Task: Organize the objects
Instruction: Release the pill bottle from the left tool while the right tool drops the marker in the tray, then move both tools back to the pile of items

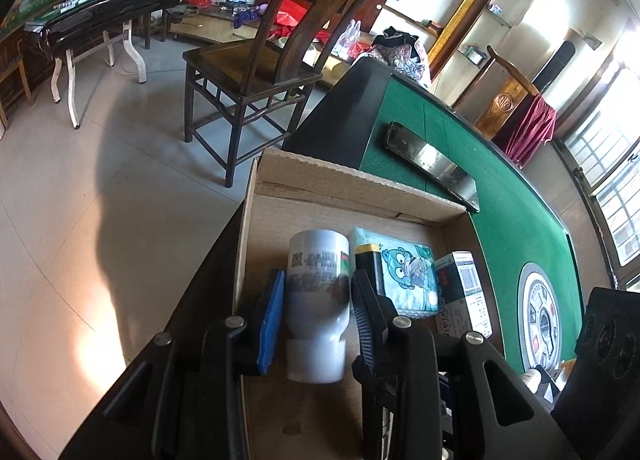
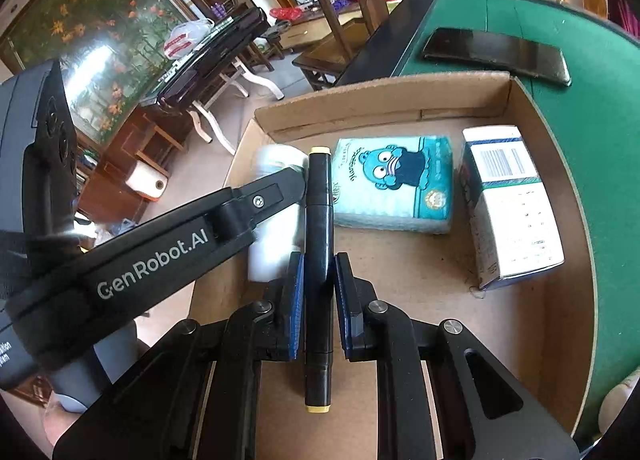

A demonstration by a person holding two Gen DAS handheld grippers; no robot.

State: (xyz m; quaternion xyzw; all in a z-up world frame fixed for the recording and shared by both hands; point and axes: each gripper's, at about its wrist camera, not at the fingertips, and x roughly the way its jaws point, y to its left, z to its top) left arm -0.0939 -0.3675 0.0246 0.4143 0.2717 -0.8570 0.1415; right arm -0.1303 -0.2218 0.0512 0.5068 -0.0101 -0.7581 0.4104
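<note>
The left gripper (image 1: 316,300) clamps a white bottle (image 1: 318,292), which lies along the left wall of the cardboard box (image 2: 360,100). The right gripper (image 2: 318,300), jaws nearly together, pinches a black marker (image 2: 319,220) just beside that bottle. A blue tissue pack (image 2: 394,184) lies near the far wall, and 1 white carton (image 2: 512,212) by the right wall. The box sits at the green table's (image 1: 500,188) edge.

White bottle (image 1: 318,292), black marker (image 2: 319,260), teal tissue pack (image 2: 394,184), white carton (image 2: 512,208) in cardboard box (image 2: 380,94).
</note>
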